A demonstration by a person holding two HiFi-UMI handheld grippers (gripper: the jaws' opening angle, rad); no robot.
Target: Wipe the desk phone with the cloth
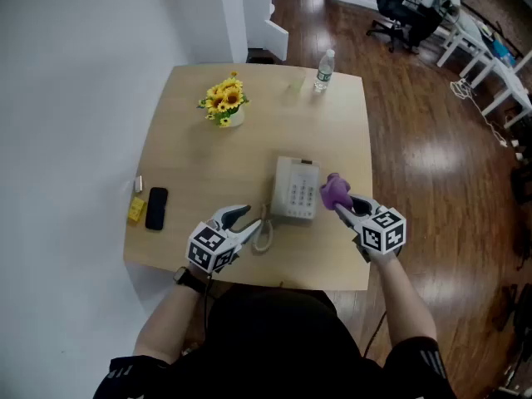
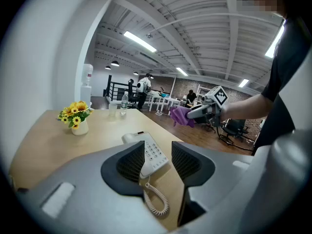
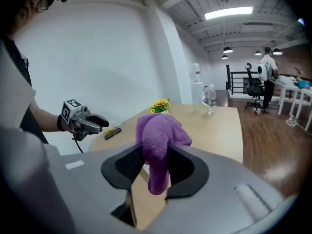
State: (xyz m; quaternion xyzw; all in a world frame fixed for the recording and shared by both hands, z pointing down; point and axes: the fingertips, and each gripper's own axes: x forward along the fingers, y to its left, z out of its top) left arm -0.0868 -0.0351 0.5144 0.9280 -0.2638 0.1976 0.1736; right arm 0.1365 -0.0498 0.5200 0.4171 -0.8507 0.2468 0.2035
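**Cloth gripped beside the phone**

Right gripper [image 1: 341, 204] is clamped on the purple cloth [image 1: 334, 191] at the desk phone's [image 1: 295, 189] right edge; contact unclear. Left gripper [image 1: 249, 219] has jaws apart, empty, beside the coiled cord [image 1: 264, 238]. Phone sits mid-table [image 1: 208, 140].

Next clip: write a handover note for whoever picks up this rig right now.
Left hand-held gripper: open, empty, beside the phone's near-left corner, by the cord.
Right hand-held gripper: shut on the cloth, raised at the phone's right side.
Phone sits on the desk.
Done: cloth in grip.
Left: the wiping; the cloth does not look to be on the phone yet.
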